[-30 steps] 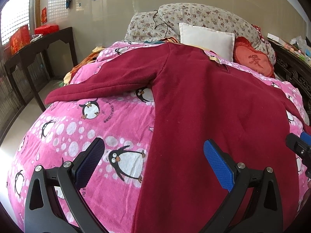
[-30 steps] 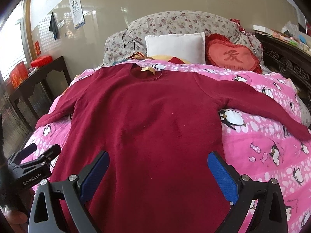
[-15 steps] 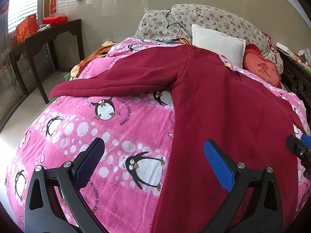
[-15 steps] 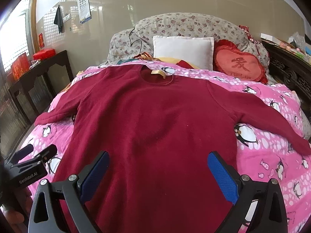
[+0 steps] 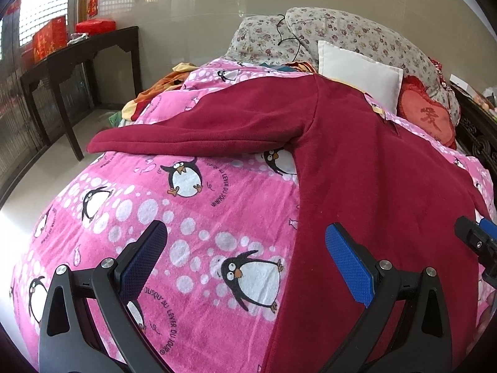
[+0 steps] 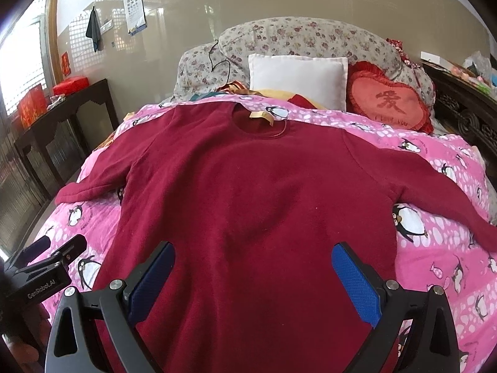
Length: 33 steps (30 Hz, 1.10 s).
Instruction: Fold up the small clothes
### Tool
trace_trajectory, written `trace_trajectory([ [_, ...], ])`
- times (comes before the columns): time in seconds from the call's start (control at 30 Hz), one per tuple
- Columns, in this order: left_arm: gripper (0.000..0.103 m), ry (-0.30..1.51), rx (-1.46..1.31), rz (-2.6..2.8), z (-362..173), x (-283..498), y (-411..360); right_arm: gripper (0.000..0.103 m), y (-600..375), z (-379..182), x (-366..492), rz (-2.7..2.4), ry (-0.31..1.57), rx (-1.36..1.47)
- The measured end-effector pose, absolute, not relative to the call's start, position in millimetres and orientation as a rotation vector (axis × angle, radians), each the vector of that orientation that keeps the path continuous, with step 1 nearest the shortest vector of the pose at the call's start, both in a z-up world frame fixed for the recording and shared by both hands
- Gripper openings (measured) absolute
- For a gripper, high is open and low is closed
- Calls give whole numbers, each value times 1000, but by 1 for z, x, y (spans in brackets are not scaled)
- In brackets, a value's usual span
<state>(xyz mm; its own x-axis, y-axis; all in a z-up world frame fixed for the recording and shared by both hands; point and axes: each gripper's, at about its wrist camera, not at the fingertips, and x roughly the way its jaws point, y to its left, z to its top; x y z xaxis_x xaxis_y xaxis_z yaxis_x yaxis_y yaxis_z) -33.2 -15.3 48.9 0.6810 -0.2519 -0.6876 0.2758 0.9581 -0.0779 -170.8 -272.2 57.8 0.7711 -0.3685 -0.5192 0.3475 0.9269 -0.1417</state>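
Item one: dark red sweater (image 6: 248, 202), long-sleeved, lying flat and face up on the bed; neckline with a tan label (image 6: 262, 115) toward the pillows, hem toward us; both sleeves spread outward, the sleeve on our left (image 5: 198, 130) reaching to the bed's edge.
Item two: pink penguin blanket (image 5: 192, 217) covering the bed beneath the sweater.
Item three: our left tool (image 5: 245, 255), blue pads wide apart and gripping nothing; it hovers above the sweater's side edge, one pad (image 5: 143, 261) over blanket, the other over red cloth; whether it touches the fabric we cannot tell.
Item four: our right tool (image 6: 253, 270), pads likewise spread apart and empty, over the lower body of the sweater.
Item five, at the head of the bed: white pillow (image 6: 298, 77); red heart-shaped cushion (image 6: 388, 102) just beside it; floral pillows (image 6: 295, 40) behind both.
Item six: dark wooden surface (image 5: 77, 52) by the window wall, carrying red boxes (image 5: 49, 39).
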Motion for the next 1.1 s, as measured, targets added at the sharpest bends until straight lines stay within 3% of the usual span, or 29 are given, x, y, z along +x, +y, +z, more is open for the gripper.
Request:
trace_trajectory([
  [0.27, 102, 815, -39, -296, 53, -15, 9, 101, -272, 50, -164, -362, 587, -10],
  [0.63, 102, 926, -761, -178, 28, 73, 132, 101, -271, 38, -150, -290, 589, 36],
  [0.83, 102, 943, -869, -111, 16, 123, 142, 101, -276, 31, -146, -284, 604, 48],
  [0.9, 94, 943, -869, -103, 8, 133, 144, 101, -280, 27, -143, -284, 616, 61],
  [0.93, 80, 936, -845, -102, 8, 137, 142, 101, -282, 25, -142, -284, 622, 70],
  [0.97, 53, 934, -811, -117, 7, 142, 139, 101, -285, 24, -141, -282, 626, 81],
  [1.03, 17, 969, -803, -226, 3, 152, 133, 101, -289, 24, -143, -277, 626, 102],
  [1.1, 16, 980, -800, -238, 9, 152, 128, 101, -291, 26, -147, -274, 615, 109],
])
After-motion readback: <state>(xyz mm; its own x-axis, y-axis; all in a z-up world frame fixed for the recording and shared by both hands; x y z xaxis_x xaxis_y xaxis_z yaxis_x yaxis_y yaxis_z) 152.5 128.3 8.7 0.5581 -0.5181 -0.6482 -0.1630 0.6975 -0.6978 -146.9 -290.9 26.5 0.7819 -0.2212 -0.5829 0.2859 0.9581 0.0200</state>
